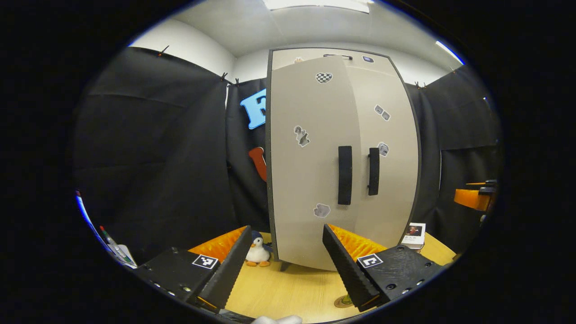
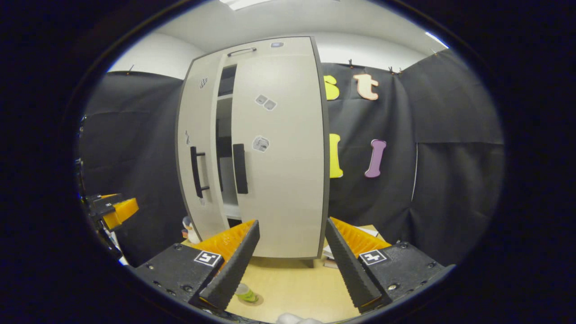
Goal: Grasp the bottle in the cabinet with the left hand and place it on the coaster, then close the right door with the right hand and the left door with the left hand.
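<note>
A wooden table [image 2: 292,279] carries the cabinet [image 2: 288,180] at its far edge. The bottle [image 2: 245,293] stands on the coaster [image 2: 256,300] at the near edge. The right door [image 2: 283,157] is closed, the left door [image 1: 310,171] ajar. A toy penguin [image 1: 258,252] sits beside it. The left gripper [image 1: 285,265] and right gripper [image 2: 290,265] are both released, holding nothing.

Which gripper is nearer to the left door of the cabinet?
Left, I judge. The left gripper faces the ajar left door up close; the right gripper faces the right door, the left door beyond it.
</note>
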{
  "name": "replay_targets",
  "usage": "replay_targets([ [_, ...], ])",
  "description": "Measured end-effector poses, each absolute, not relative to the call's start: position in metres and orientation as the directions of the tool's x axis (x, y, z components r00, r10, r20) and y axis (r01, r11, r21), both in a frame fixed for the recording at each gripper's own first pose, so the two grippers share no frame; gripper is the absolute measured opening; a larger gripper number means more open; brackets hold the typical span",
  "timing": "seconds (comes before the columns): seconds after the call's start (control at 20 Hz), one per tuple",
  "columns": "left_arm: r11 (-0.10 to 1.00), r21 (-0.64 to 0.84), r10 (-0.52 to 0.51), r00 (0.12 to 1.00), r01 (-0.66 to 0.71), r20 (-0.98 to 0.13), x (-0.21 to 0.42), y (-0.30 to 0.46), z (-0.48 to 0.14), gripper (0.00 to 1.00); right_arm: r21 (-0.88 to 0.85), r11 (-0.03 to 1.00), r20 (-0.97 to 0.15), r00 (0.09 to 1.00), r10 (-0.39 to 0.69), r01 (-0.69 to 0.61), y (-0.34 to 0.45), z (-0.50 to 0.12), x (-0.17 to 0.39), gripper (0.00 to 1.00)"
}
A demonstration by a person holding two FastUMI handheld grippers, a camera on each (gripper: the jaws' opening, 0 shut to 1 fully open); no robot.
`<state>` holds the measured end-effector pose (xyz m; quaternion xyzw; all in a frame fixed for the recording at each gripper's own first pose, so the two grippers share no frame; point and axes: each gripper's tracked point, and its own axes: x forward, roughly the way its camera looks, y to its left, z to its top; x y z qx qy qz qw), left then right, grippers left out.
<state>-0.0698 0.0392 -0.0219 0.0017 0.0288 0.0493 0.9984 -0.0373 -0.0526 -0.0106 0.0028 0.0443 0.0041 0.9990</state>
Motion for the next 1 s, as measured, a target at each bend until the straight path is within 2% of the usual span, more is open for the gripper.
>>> replay_targets([
  [0.1,0.996,0.018,0.090,0.994,-0.089,-0.064,-0.070,0.038,-0.026,0.96,-0.004,1.000,-0.094,0.996,0.008,-0.008,-0.049,-0.014,-0.037,0.97],
  [1.0,1.000,0.008,0.003,0.998,-0.002,-0.058,-0.056,0.031,-0.026,0.96,-0.025,0.999,-0.078,0.996,-0.036,0.034,-0.036,-0.014,-0.046,0.97],
])
